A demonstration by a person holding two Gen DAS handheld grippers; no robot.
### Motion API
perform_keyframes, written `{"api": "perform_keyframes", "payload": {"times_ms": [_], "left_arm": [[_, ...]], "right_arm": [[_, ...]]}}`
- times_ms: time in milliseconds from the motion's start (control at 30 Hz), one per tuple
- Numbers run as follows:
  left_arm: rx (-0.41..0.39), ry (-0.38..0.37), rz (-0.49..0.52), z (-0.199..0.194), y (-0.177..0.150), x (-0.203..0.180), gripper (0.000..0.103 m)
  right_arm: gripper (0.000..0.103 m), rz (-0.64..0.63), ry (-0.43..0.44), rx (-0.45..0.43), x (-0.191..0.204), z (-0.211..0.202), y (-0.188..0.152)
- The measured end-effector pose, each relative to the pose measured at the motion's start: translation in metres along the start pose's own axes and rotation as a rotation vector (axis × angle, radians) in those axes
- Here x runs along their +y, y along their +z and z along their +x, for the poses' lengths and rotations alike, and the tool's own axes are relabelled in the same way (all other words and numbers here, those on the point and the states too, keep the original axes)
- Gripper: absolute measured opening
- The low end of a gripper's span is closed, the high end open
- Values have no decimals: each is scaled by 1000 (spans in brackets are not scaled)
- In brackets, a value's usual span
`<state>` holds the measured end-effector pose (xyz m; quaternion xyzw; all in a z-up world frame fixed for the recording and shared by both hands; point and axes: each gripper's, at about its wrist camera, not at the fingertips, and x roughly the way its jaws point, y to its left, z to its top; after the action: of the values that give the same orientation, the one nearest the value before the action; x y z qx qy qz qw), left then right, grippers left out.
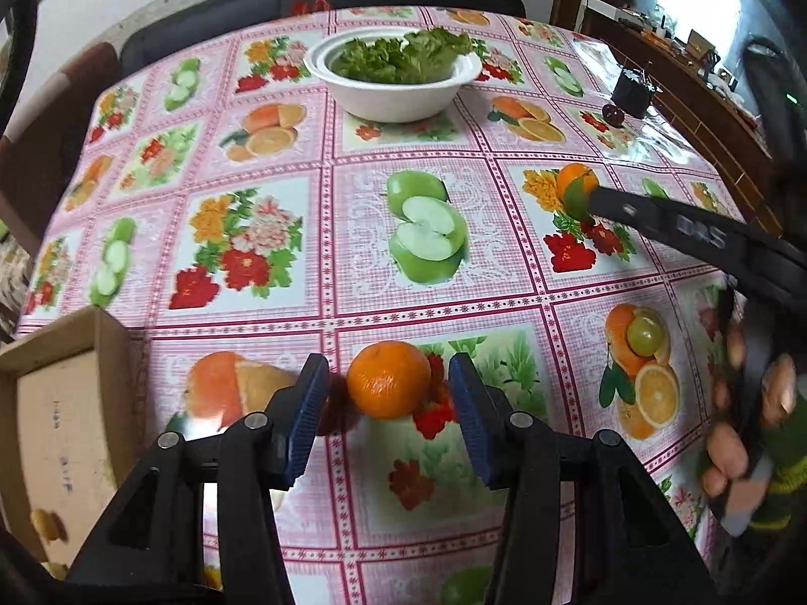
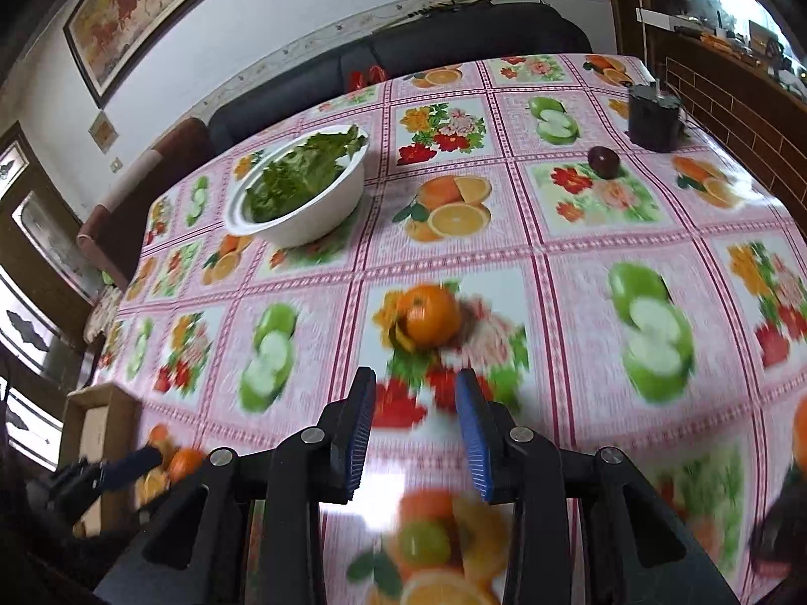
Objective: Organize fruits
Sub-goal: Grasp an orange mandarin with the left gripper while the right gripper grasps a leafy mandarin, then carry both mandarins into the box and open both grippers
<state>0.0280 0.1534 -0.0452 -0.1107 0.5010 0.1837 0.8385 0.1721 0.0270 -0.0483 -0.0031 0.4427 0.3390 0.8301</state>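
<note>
An orange (image 1: 388, 379) lies on the fruit-print tablecloth between the fingers of my left gripper (image 1: 389, 388), which is open around it without touching. A second orange (image 1: 576, 187), partly green, lies further right; the tip of my right gripper reaches it in the left wrist view. In the right wrist view this orange (image 2: 433, 313) lies just ahead of my open, empty right gripper (image 2: 416, 406). A green grape (image 1: 644, 333) and a dark red fruit (image 2: 603, 160) also lie on the table. The left gripper and its orange (image 2: 184, 461) show at lower left.
A white bowl (image 1: 403, 101) of lettuce stands at the far middle of the table. An open cardboard box (image 1: 65, 423) sits at the near left edge. A black container (image 2: 653, 118) stands at the far right. A dark sofa lies behind the table.
</note>
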Motion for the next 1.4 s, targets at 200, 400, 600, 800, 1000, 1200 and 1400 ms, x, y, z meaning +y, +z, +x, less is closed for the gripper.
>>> {"api": "perform_keyframes", "payload": {"times_ms": [200, 400, 600, 800, 1000, 1200, 1400], "left_arm": [[-32, -4, 10, 6, -1, -1, 32], [-38, -64, -41, -5, -3, 7, 32], [-81, -124, -91, -40, -18, 7, 32], [-81, -131, -133, -60, -48, 7, 32], [-101, -109, -163, -82, -76, 15, 32], [-139, -49, -215, -103, -97, 37, 32], [-159, 14, -282, -116, -116, 66, 32]], "right_arm": [[35, -54, -76, 12, 11, 33, 18], [32, -84, -85, -14, 13, 29, 15], [32, -79, 3, -59, 19, -18, -8], [32, -58, 93, -82, 28, -60, -44], [32, -54, 128, -67, 37, -80, -75], [32, -38, 180, -51, 46, -95, -100], [32, -50, 233, -33, 67, -102, -119]]}}
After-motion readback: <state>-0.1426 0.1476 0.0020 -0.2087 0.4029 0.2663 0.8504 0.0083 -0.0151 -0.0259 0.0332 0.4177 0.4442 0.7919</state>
